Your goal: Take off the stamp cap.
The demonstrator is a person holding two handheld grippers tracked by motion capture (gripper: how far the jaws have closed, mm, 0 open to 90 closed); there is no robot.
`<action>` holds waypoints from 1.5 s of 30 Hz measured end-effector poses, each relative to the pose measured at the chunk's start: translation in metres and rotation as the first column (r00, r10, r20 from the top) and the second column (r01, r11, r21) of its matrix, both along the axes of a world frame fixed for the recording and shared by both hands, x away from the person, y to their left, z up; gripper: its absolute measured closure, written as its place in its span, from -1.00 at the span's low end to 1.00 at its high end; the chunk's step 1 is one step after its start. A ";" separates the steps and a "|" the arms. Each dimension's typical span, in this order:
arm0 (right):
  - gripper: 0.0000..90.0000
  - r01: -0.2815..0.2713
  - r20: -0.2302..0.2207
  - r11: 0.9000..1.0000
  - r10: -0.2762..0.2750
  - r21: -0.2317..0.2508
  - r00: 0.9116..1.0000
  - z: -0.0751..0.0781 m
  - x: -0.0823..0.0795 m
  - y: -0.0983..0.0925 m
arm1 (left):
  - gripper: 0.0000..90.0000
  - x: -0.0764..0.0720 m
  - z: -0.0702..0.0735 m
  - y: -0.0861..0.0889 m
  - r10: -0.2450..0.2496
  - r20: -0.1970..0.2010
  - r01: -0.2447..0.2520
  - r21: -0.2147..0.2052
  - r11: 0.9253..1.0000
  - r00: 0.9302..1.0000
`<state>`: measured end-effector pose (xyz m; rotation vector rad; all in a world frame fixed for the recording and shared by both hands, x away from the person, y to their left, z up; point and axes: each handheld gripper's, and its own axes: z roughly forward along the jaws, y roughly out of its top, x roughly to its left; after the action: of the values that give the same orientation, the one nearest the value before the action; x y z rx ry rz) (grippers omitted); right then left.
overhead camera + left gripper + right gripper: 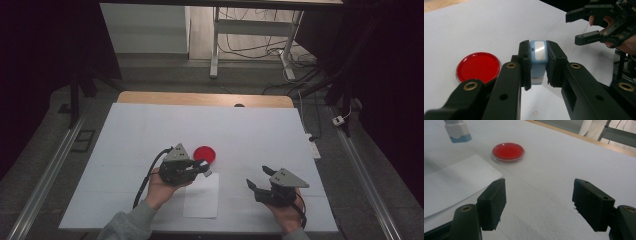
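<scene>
Left gripper [538, 66]: clamped on small pale-blue plastic block [538, 56], above white paper sheet [201, 196].
Right gripper [539, 203]: jaws spread, nothing between.
Red round dish [204, 153]: on white table [260, 135], beside block.

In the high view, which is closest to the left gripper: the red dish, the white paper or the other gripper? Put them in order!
From the left gripper:
1. White paper, just below its fingers.
2. Red dish, just beyond the tips; too close to call against the paper.
3. Right gripper, plainly farthest, off to the right.
</scene>
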<state>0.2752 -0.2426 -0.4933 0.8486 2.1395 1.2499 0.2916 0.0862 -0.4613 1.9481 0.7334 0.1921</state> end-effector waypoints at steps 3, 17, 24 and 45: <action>-0.39 -0.019 0.001 1.000 0.019 -0.014 1.000 0.001 0.000 0.009 | 0.68 0.000 0.000 -0.001 0.000 0.000 0.000 -0.002 1.000 1.000; -0.37 -0.087 -0.006 0.996 0.087 -0.004 0.996 0.004 -0.001 0.034 | 0.68 0.003 0.001 0.002 0.006 -0.007 -0.006 -0.027 1.000 1.000; -0.37 -0.088 -0.004 0.996 0.088 -0.001 0.996 0.005 -0.002 0.040 | 0.68 0.003 0.001 0.001 0.008 -0.007 -0.008 -0.025 1.000 1.000; -0.35 -0.132 -0.006 0.991 0.132 -0.026 0.991 0.004 -0.001 0.068 | 0.68 0.002 0.000 -0.001 0.002 -0.009 -0.002 -0.026 1.000 1.000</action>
<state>0.2742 -0.1747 -0.4897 0.7090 2.2423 1.2824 0.2937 0.0850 -0.4608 1.9245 0.7402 0.1742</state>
